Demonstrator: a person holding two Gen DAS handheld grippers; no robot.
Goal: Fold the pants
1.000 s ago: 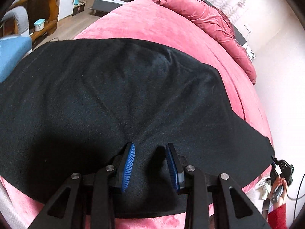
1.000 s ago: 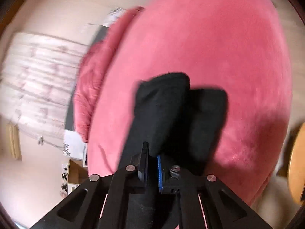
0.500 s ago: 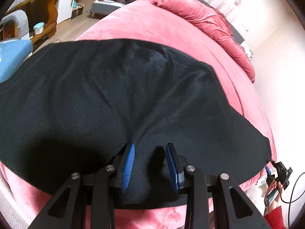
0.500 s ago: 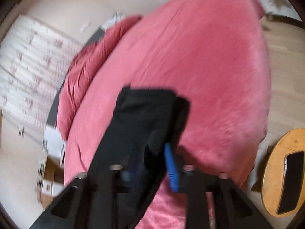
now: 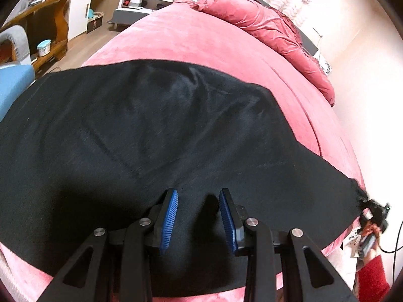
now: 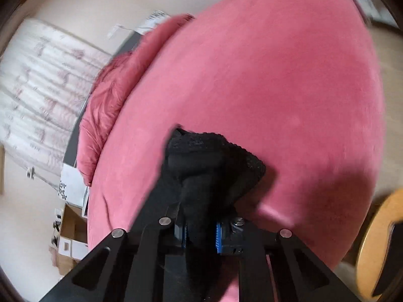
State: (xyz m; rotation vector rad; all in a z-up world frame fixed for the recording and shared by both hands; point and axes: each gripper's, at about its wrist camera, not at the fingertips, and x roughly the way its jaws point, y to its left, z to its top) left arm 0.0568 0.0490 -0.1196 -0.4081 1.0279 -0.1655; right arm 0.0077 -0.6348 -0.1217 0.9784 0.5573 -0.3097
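Note:
Black pants (image 5: 161, 136) lie spread across a pink bed (image 5: 201, 40). My left gripper (image 5: 199, 198) is open, its blue pads just above the cloth near the pants' near edge, holding nothing. My right gripper (image 6: 200, 231) is shut on a bunched end of the pants (image 6: 206, 161), lifted over the bed (image 6: 277, 88). That gripper also shows at the far right of the left wrist view (image 5: 372, 214), at the pants' end by the bed's corner.
A rumpled pink duvet (image 5: 272, 25) lies at the head of the bed. A wooden desk (image 5: 47, 25) and a blue chair (image 5: 12, 83) stand to the left. A round wooden stool (image 6: 377, 246) stands beside the bed on the right, boxes (image 6: 70, 236) on the floor.
My right gripper has kept hold of the pants' end and swung it about over the bed. My left gripper has stayed open over the cloth and shifted only slightly.

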